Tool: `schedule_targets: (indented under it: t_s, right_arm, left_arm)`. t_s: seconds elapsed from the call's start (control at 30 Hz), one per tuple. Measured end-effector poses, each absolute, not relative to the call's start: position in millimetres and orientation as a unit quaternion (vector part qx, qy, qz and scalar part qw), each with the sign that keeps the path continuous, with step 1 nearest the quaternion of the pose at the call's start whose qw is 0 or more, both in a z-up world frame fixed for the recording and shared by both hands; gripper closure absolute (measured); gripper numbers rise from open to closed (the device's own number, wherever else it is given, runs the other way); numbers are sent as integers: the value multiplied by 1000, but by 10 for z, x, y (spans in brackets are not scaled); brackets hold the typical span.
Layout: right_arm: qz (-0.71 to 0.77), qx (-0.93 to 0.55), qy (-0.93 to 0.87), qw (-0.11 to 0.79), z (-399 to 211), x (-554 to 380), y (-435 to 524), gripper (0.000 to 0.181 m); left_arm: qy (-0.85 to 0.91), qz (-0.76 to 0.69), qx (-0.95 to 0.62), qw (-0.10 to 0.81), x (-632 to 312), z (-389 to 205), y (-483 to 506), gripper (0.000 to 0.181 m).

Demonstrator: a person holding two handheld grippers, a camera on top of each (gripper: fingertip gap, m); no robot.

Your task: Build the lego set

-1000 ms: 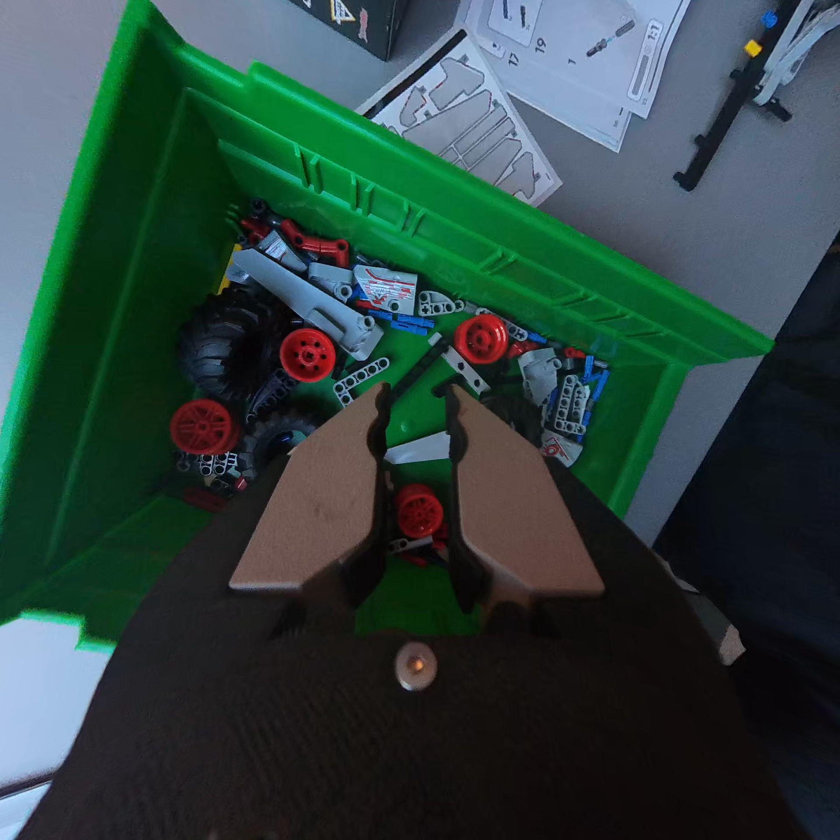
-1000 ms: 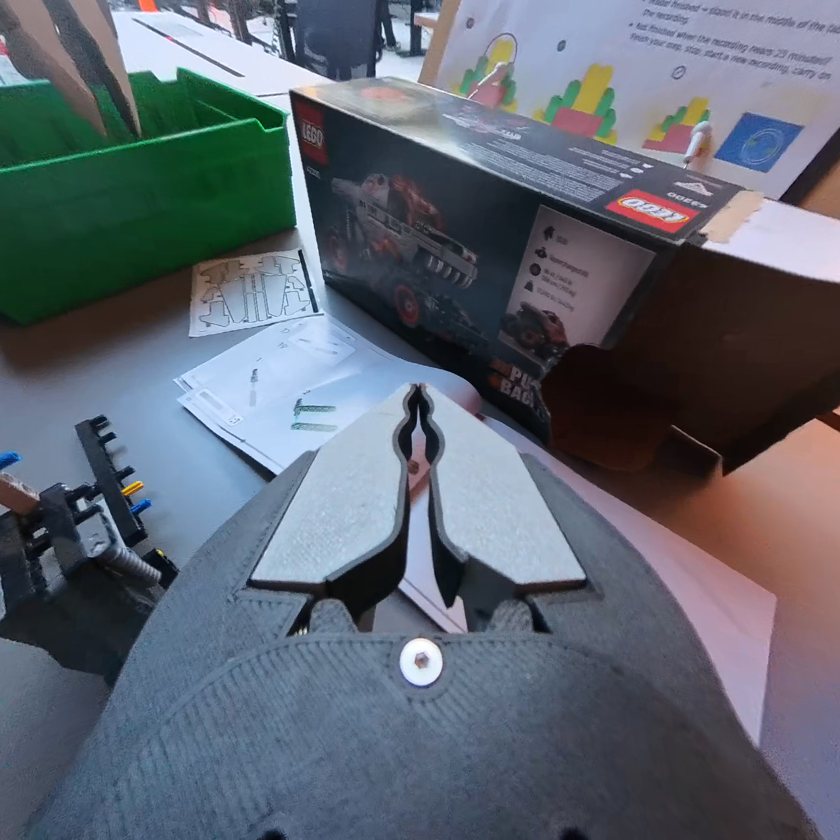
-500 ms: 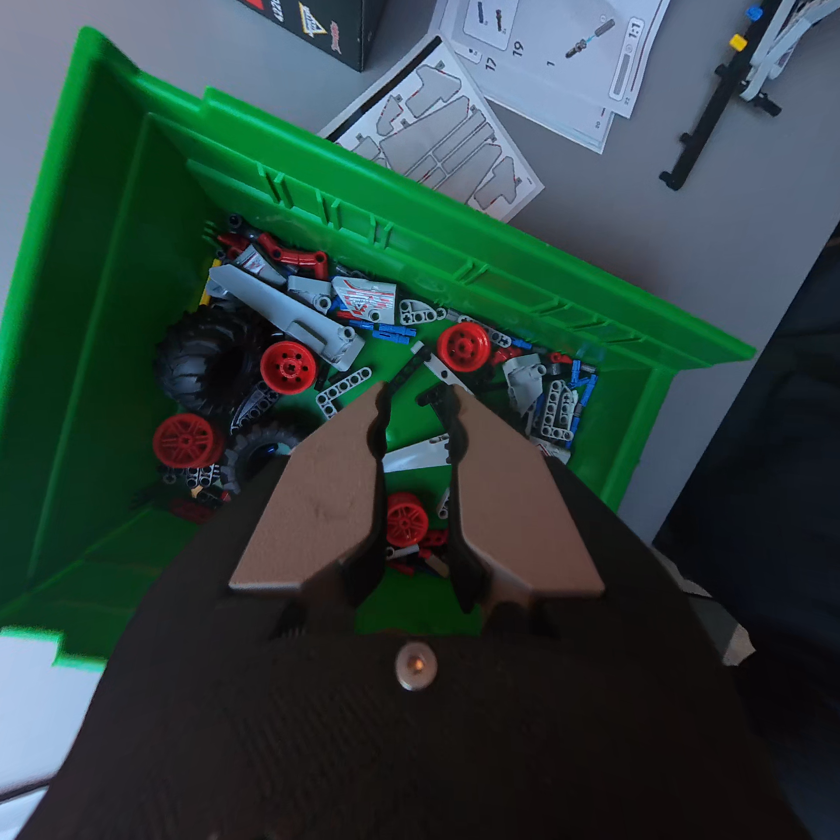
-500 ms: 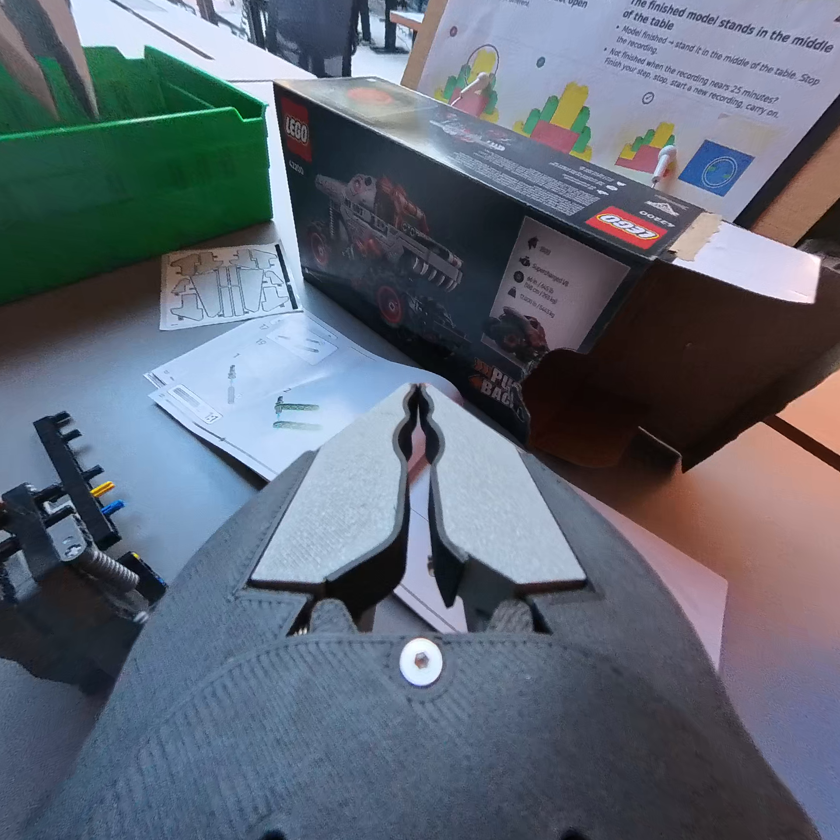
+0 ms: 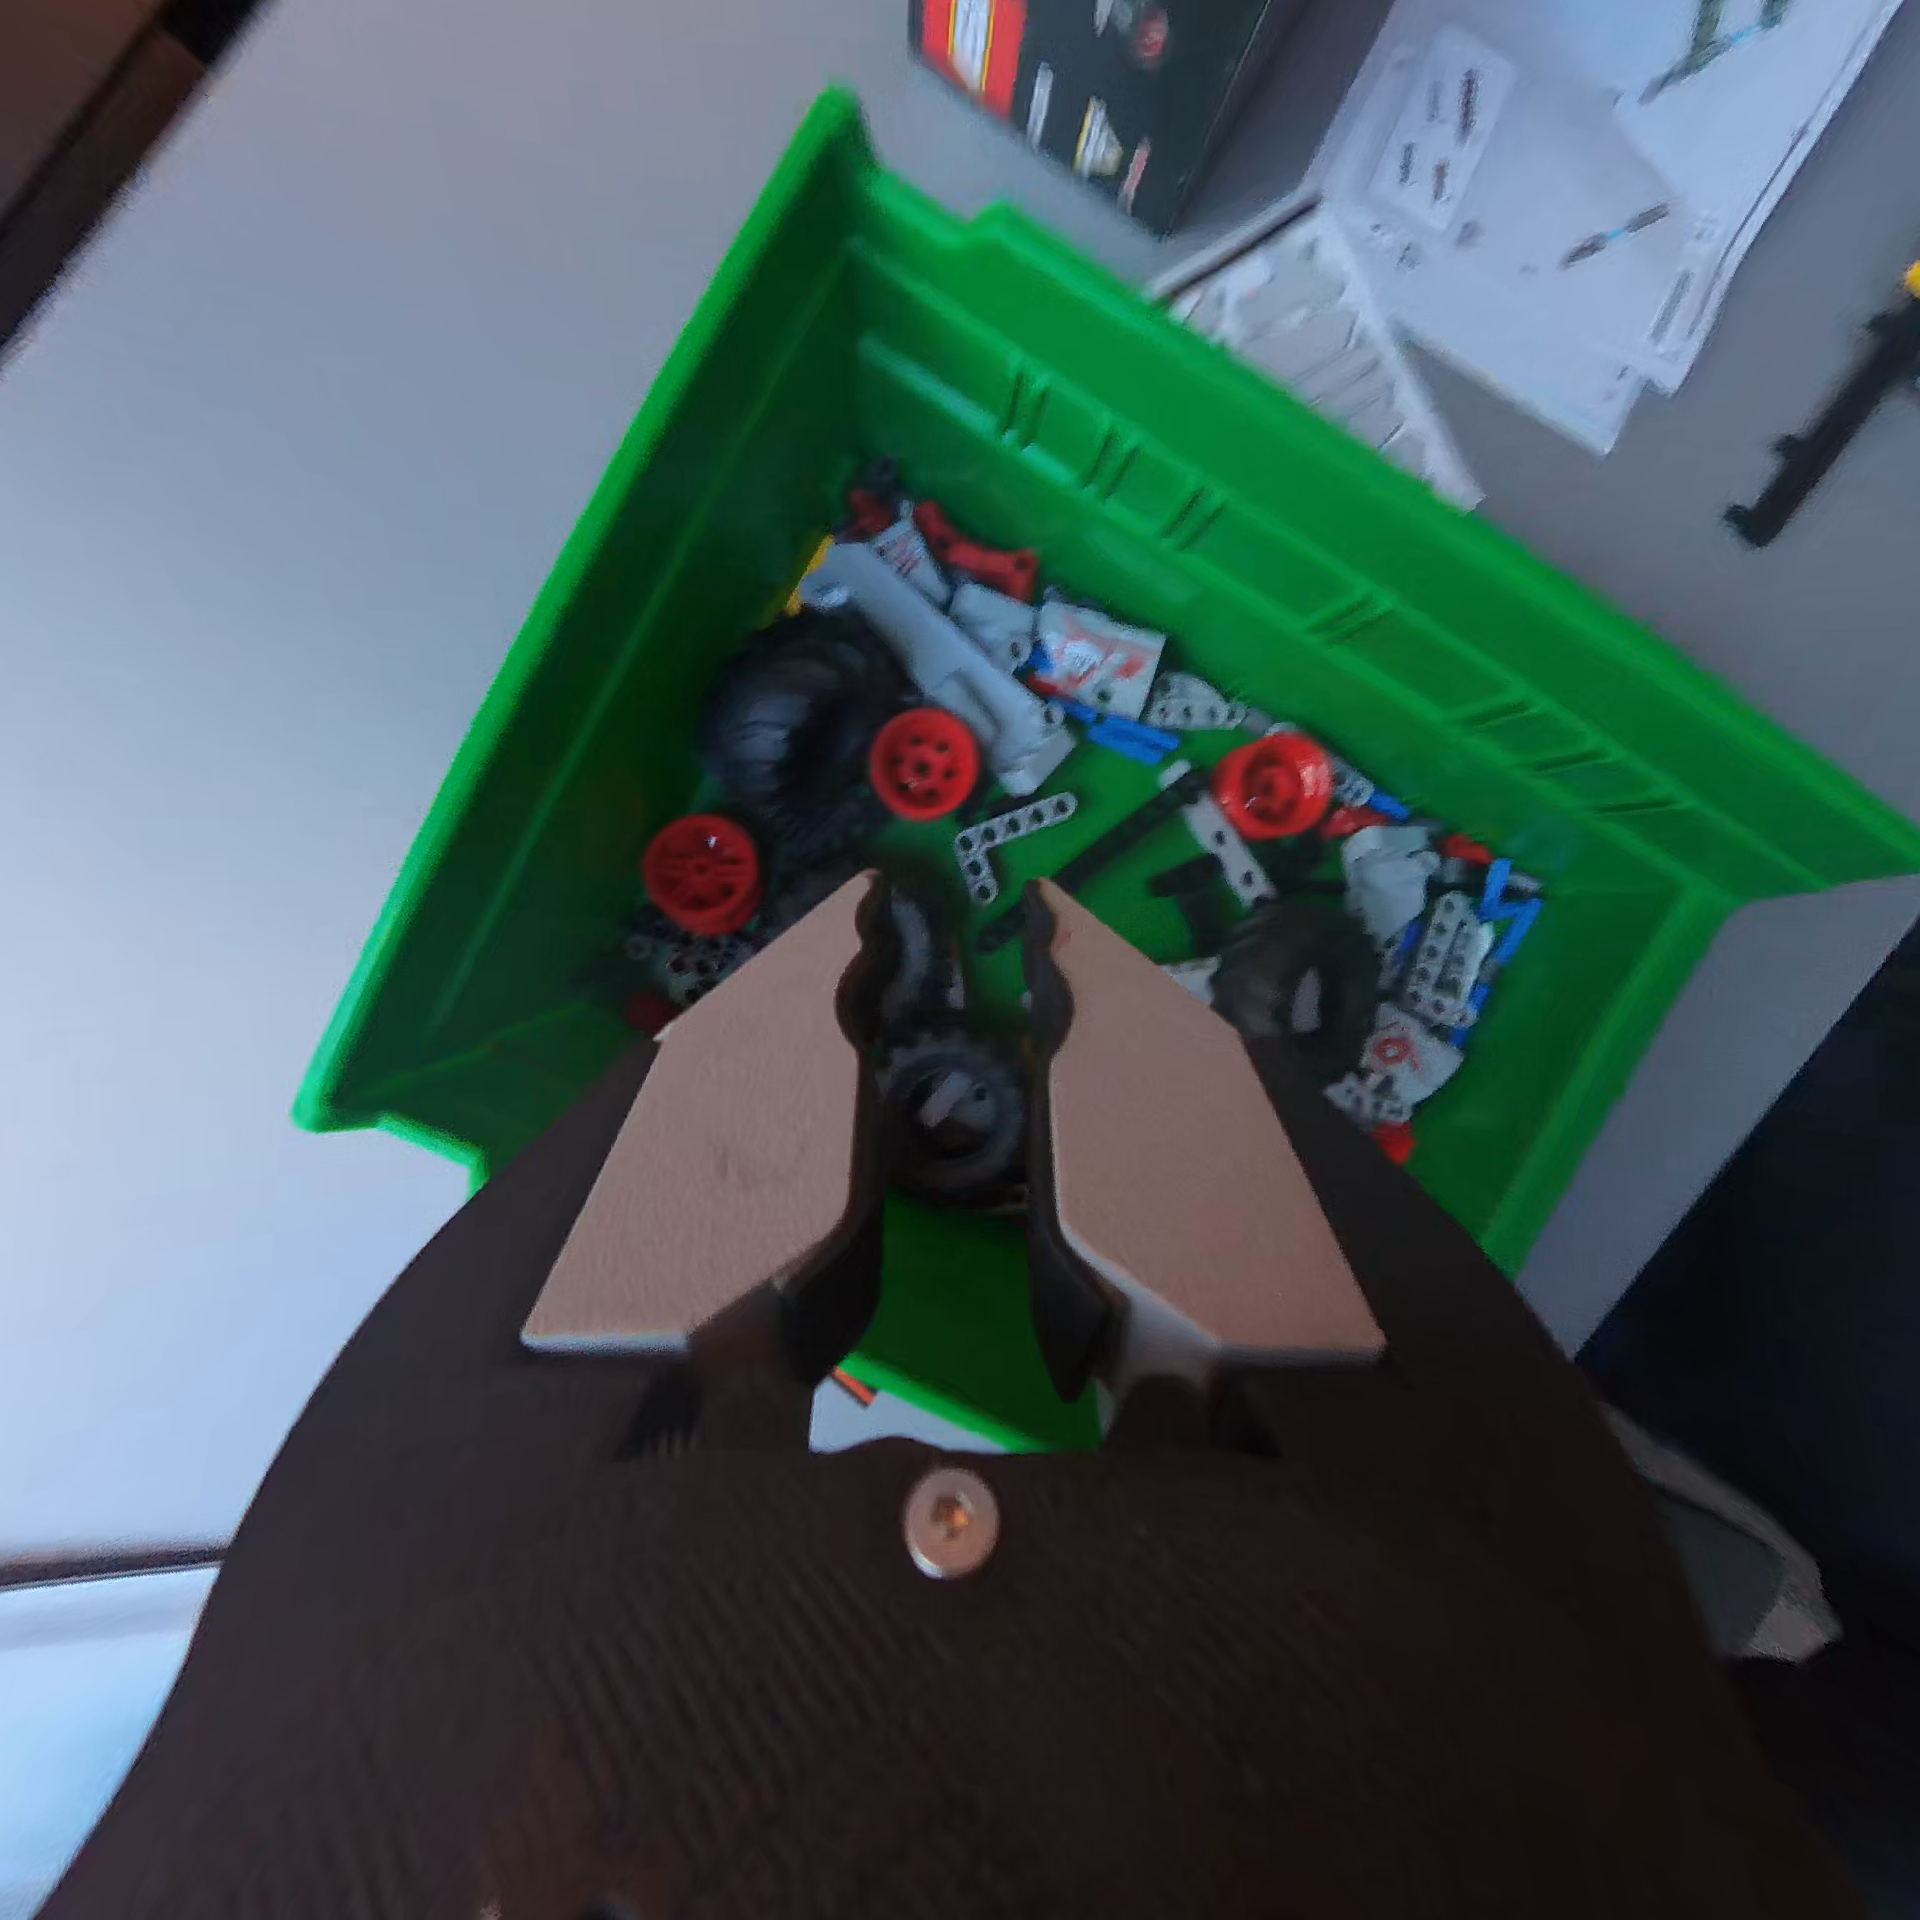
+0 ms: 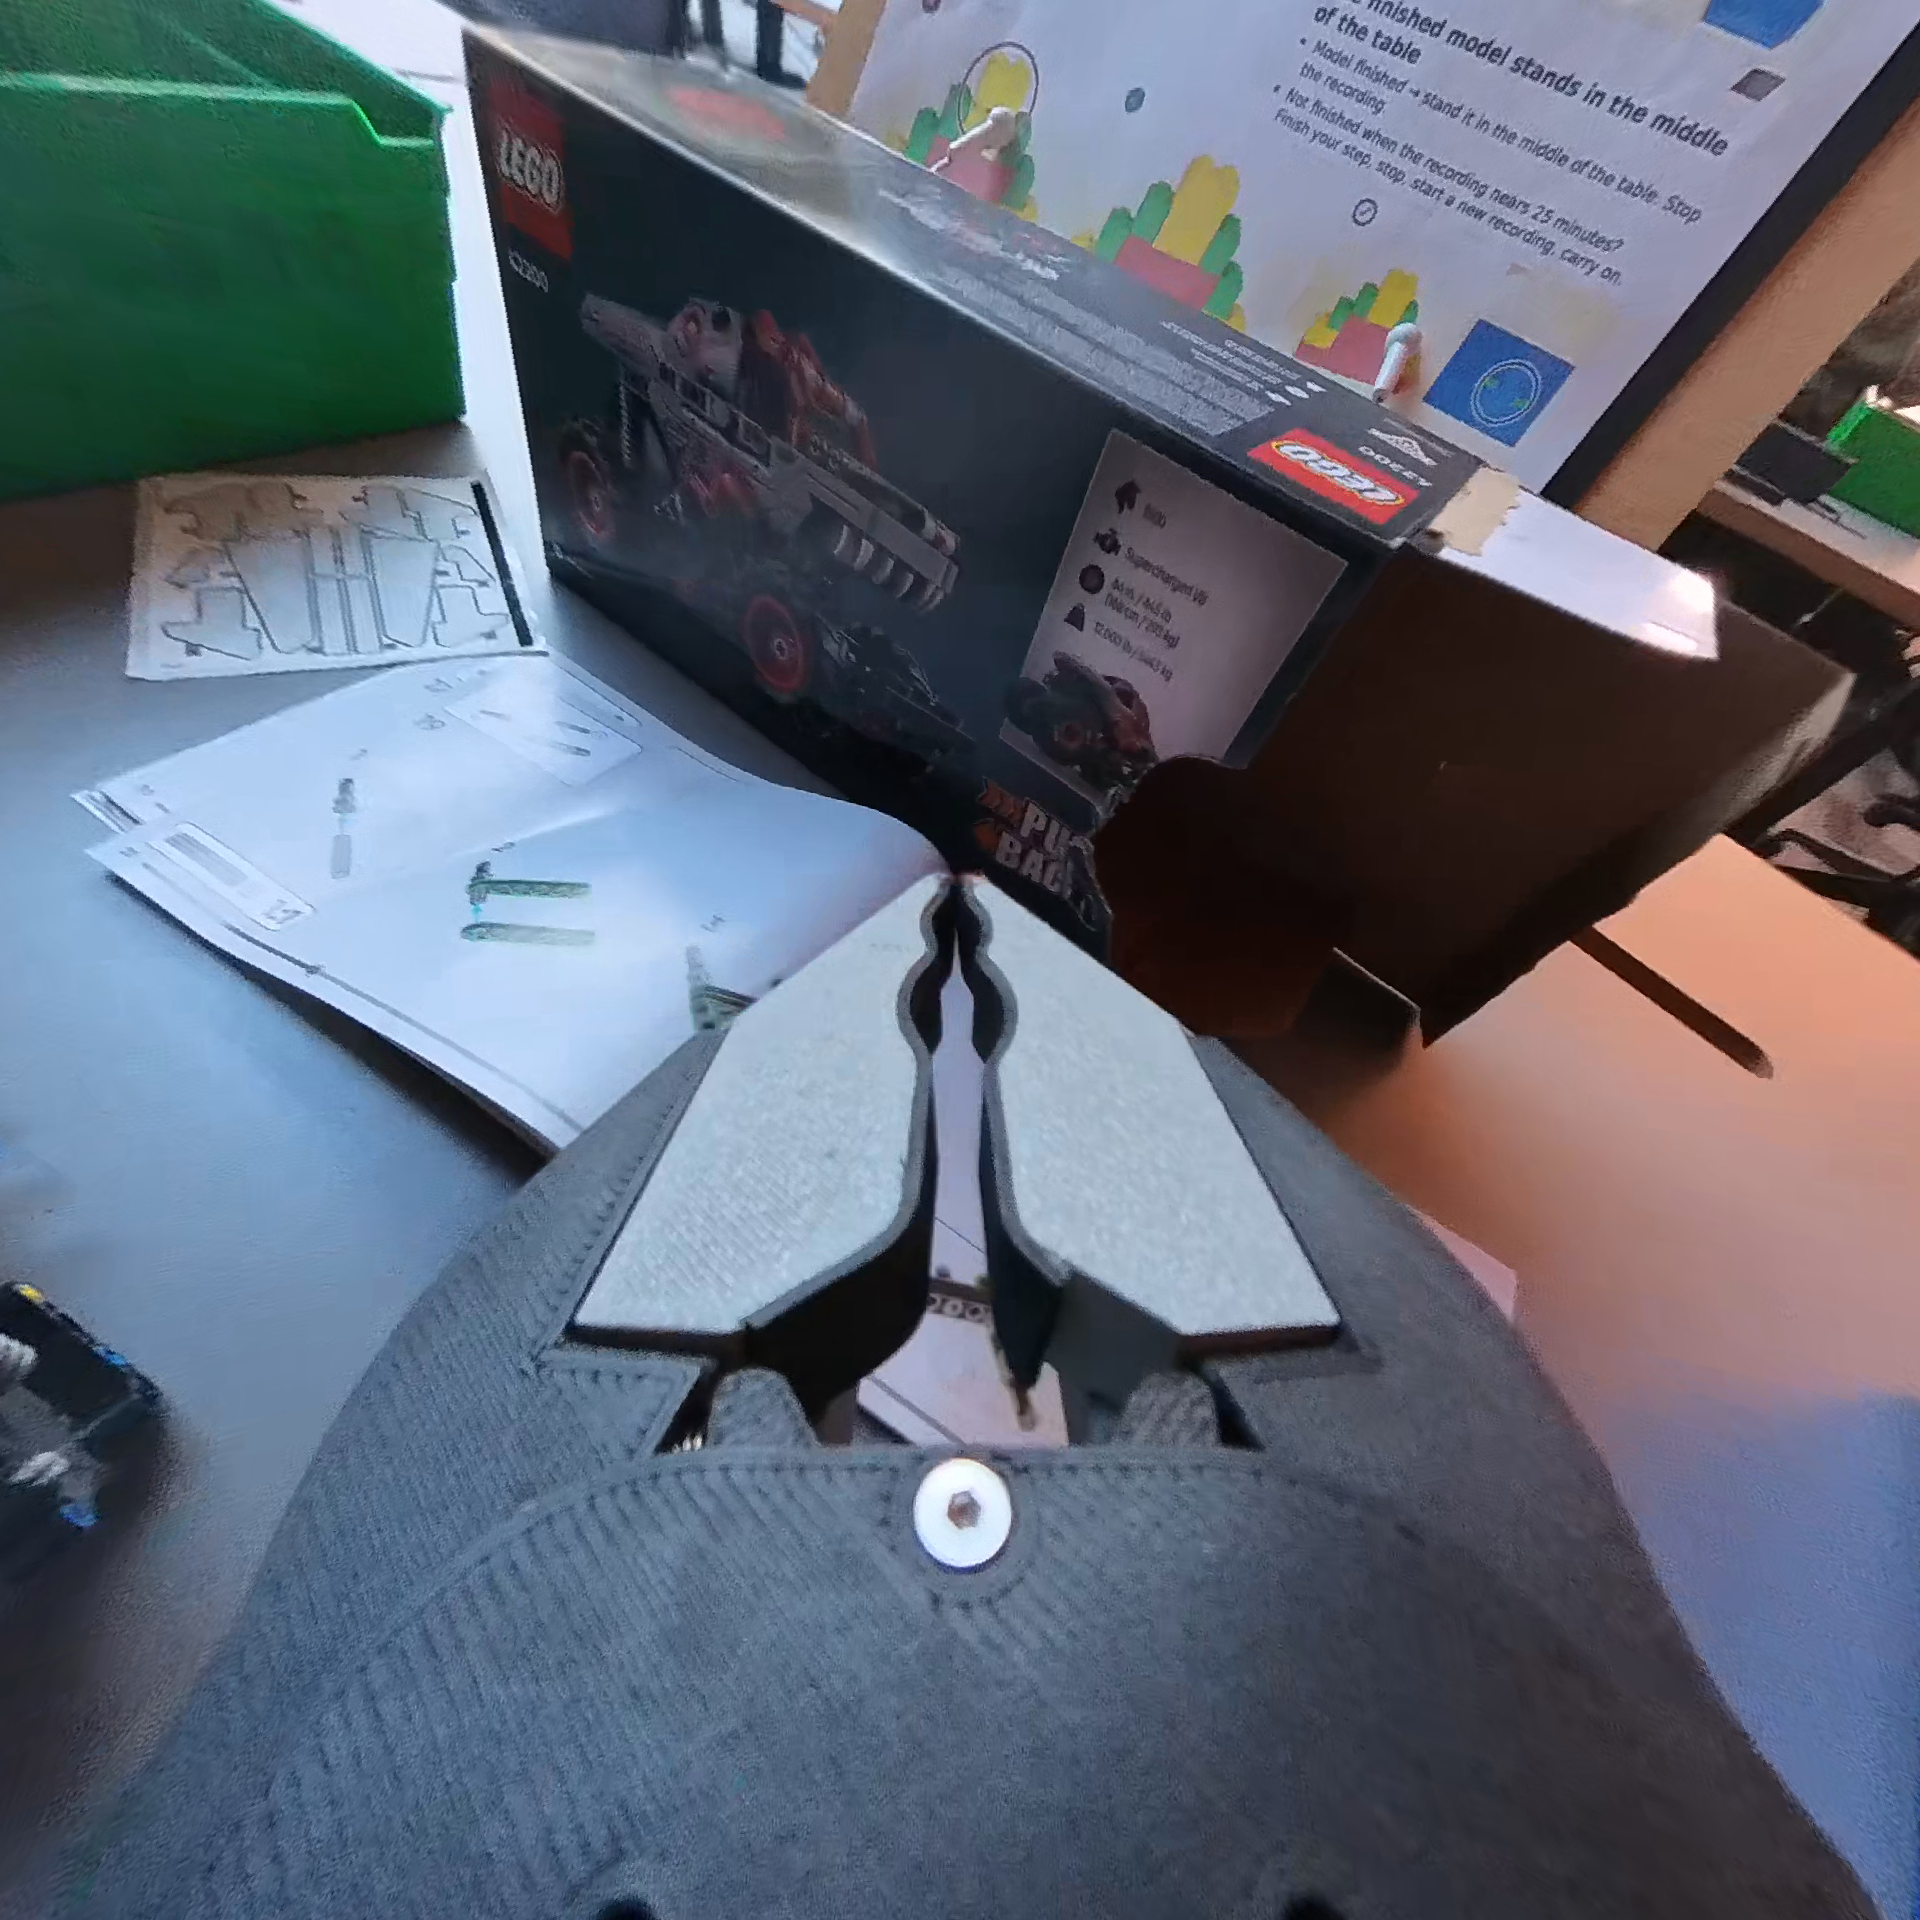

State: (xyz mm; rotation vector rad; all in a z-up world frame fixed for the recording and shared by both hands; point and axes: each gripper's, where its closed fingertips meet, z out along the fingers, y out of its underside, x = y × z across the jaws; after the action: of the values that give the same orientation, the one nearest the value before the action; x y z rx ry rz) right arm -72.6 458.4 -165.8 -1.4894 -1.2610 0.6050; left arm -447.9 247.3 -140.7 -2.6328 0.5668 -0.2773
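A green bin (image 5: 1247,520) holds loose Lego parts: red wheel hubs (image 5: 923,766), black tyres (image 5: 790,717), a grey panel (image 5: 935,655) and small grey and blue beams. My left gripper (image 5: 956,891) is open and hovers over the near part of the bin. A small black tyre (image 5: 945,1122) lies in the bin, seen through the gap between the jaws. My right gripper (image 6: 954,885) is shut with nothing seen in it, above the open instruction booklet (image 6: 468,831). The black part-built model (image 6: 52,1455) sits at the left edge.
The Lego box (image 6: 883,468) stands behind the booklet, its end flap open. A sticker sheet (image 6: 312,582) lies between the booklet and the bin (image 6: 208,260). A poster (image 6: 1455,156) leans at the back. The view is blurred. Spacing between my two grippers at the tips: around 45 centimetres.
My left gripper has swung left and back over the bin, so a black tyre now shows between its jaws. My right gripper has moved right toward the box; the model has slid to the frame's edge.
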Motion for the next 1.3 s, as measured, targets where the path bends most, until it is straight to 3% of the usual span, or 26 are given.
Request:
schedule_targets:
  t_s: [0.13,0.3,0.43,0.57,0.6,0.7,0.8,1.03,1.3]
  right_arm:
    - [240,-626,-527,522,-1730,-733,4617,181]
    - [232,-628,-529,522,-1757,-741,4619,181]
    - [229,-629,-532,518,-1788,-751,4631,181]
    - [234,-634,-532,510,-1828,-757,4650,181]
    - [233,-635,-533,509,-1834,-756,4653,181]
    - [234,-634,-533,509,-1826,-756,4653,181]
    - [234,-632,-535,510,-1819,-772,4639,181]
    - [220,-631,-548,504,-1876,-809,4619,181]
    - [220,-628,-547,508,-1849,-802,4605,181]
  left_arm:
    - [188,-117,-962,160,-4546,-1701,2491,157]
    - [161,-8,-984,76,-4864,-2106,2442,156]
    - [144,22,-987,62,-4953,-2172,2461,162]
    - [245,-210,-946,34,-4144,-2078,2197,167]
    - [259,-243,-933,52,-4022,-1964,2205,168]
    - [211,-133,-958,143,-4400,-1753,2544,172]
    - [171,-116,-957,201,-4627,-1536,2674,171]
    - [181,-3,-976,123,-4857,-1842,2554,162]
    - [154,48,-972,170,-5097,-1806,2774,157]
